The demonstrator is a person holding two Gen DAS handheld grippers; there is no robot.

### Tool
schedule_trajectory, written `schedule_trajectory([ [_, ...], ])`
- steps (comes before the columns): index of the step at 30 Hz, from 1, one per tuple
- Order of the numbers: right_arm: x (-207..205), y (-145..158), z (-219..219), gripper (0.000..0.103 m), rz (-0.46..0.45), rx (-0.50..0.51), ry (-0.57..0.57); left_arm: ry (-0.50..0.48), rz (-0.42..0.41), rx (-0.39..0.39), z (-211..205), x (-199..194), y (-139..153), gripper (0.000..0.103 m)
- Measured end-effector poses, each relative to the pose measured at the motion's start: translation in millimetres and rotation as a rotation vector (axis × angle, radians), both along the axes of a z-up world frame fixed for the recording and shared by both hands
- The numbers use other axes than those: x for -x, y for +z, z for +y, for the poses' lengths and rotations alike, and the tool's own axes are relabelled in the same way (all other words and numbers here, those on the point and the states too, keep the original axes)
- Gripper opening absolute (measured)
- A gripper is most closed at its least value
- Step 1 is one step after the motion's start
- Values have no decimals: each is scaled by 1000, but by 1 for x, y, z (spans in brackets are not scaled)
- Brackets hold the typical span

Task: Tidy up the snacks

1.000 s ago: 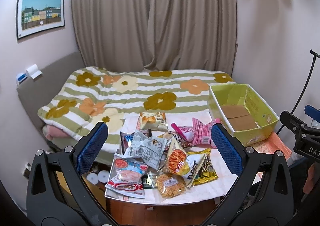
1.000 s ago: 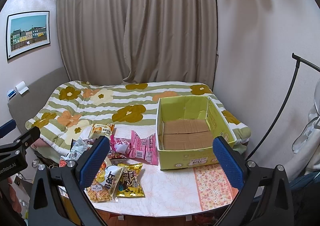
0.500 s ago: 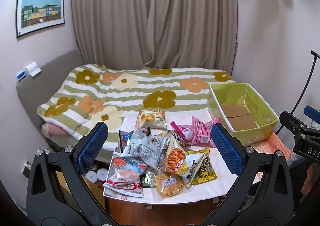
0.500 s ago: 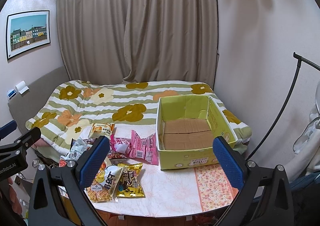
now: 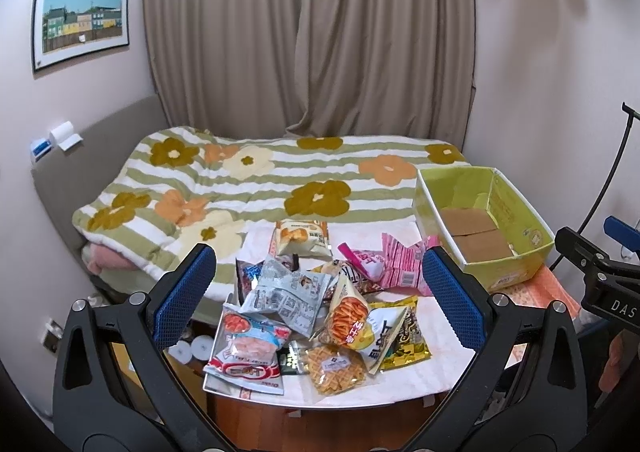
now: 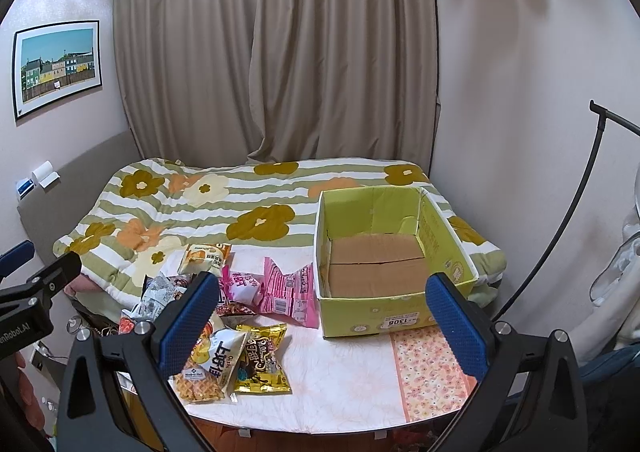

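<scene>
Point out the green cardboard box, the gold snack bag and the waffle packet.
green cardboard box [image 6: 376, 314]: right wrist view, front wall.
gold snack bag [image 6: 262, 362]: right wrist view, bag middle.
waffle packet [image 5: 335, 370]: left wrist view, packet middle.

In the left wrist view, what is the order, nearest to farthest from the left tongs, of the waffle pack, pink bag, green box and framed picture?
1. Waffle pack, table's near edge.
2. Pink bag, mid-table.
3. Green box, far right.
4. Framed picture, left wall.
</scene>
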State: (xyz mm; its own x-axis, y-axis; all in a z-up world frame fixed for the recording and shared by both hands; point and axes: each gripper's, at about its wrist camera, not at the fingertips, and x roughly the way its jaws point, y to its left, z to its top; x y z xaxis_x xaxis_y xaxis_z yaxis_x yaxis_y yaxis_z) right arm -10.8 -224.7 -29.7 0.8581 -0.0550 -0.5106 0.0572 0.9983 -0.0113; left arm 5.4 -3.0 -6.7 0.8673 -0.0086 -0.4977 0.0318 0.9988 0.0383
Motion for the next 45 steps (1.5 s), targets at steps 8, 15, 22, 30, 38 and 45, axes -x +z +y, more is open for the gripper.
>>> schedule_trajectory([
  [8, -3, -2, -2, 103, 24, -20, 24, 45, 56, -28, 4, 0, 3, 102],
  [15, -25, -34, -11, 103, 144, -68, 148, 79, 173, 29, 19, -8, -32, 102],
  [22, -59, -85, 0, 103, 252, -89, 331, 130, 280, 74, 45, -25, -96, 102],
  [30, -87, -135, 47, 103, 358, -33, 548, 84, 404, 67, 63, -77, -135, 102],
  [38, -118, -176, 95, 103, 463, 79, 659, -30, 523, 43, 70, -158, -178, 102],
  [45, -147, -208, 121, 103, 562, 149, 733, -101, 592, 30, 64, -199, -215, 102],
])
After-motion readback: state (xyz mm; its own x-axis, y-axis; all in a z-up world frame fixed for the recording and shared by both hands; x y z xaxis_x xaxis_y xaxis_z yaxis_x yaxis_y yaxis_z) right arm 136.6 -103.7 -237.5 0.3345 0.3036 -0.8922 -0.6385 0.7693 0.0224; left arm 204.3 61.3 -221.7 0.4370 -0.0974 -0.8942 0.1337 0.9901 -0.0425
